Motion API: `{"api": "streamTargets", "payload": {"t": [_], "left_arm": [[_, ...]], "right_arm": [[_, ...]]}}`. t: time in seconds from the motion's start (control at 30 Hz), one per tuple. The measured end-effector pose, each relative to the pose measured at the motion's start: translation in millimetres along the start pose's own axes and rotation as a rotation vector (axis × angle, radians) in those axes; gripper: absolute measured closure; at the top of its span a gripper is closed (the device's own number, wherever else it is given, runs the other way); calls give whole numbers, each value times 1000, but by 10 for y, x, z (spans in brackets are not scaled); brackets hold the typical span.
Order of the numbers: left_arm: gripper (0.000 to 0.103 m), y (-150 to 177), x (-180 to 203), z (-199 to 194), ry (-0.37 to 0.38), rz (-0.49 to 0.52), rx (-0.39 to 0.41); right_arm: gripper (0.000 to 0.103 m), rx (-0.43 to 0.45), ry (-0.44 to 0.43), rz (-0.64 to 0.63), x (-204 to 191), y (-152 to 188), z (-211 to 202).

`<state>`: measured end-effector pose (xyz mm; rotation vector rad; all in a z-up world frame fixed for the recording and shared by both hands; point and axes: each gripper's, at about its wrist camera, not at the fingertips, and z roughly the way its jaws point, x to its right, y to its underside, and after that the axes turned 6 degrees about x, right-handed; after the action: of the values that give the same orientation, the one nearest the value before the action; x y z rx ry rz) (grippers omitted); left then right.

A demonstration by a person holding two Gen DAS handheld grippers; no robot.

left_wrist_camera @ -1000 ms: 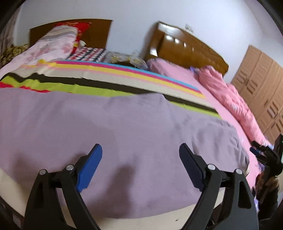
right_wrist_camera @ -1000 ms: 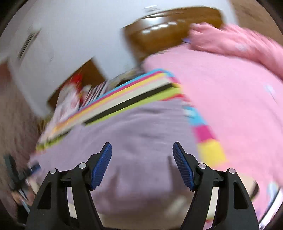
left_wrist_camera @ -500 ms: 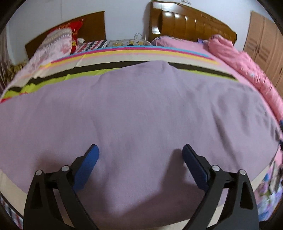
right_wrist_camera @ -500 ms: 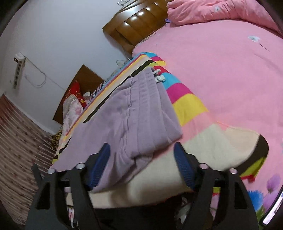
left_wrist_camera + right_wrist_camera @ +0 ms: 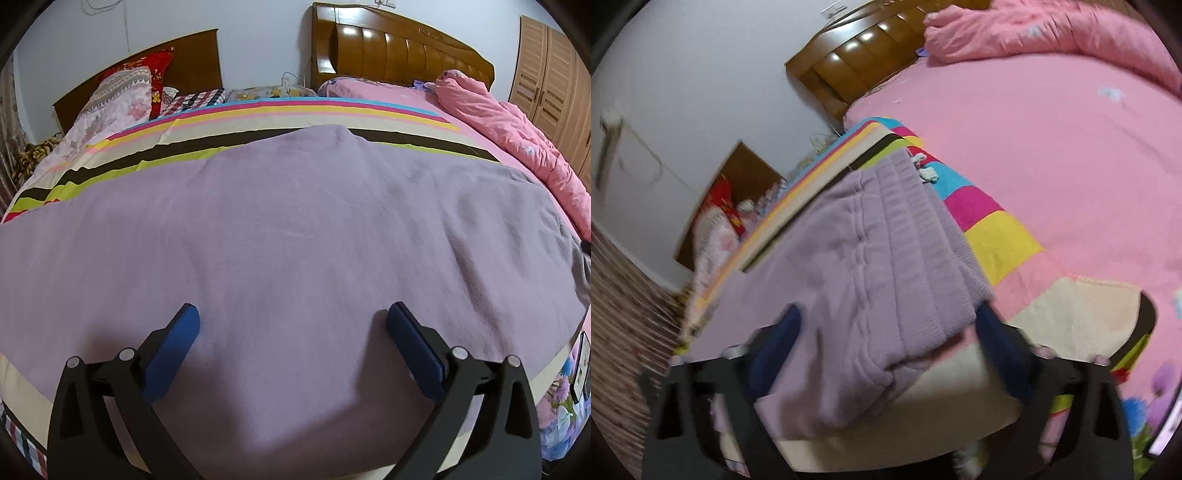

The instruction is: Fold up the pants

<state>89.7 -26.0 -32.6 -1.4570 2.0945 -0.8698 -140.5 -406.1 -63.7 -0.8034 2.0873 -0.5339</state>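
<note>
Left wrist: left hand-held gripper (image 5: 293, 317) spread wide above lilac pants (image 5: 295, 229), gripping nothing.

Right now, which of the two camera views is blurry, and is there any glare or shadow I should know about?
Right wrist view: motion-blurred, worst on the right claw and the waistband of the purple pants; bright glare spots on the wooden headboard. Left wrist view: sharp, strong fisheye bulge; the left claw casts soft shadows on the pants.

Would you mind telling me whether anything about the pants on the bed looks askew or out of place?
Mostly tidy: the purple pants lie flat on the striped sheet. Only the ribbed waistband corner bunches and droops towards the bed's near edge.
</note>
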Motion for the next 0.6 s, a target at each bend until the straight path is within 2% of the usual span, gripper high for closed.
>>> {"api": "streamTargets", "payload": {"t": [0.07, 0.1, 0.13, 0.2, 0.4, 0.53, 0.6], "left_arm": [[2, 0, 4, 4, -1, 0, 1], [2, -2, 1, 3, -1, 1, 1], [2, -11, -3, 8, -1, 1, 2], [2, -8, 5, 10, -2, 1, 1], [2, -14, 43, 6, 0, 3, -4], [2, -1, 39, 5, 12, 6, 7], [2, 4, 47, 3, 16, 8, 9]], "right_arm": [[53, 4, -42, 56, 125, -17, 1], [65, 22, -77, 104, 242, -15, -48], [71, 36, -108, 127, 305, -21, -64], [76, 72, -149, 139, 359, -19, -114], [80, 173, -137, 44, 74, -137, -277], [80, 134, -35, 48, 154, -101, -104], [80, 120, -36, 73, 261, -33, -30]]}}
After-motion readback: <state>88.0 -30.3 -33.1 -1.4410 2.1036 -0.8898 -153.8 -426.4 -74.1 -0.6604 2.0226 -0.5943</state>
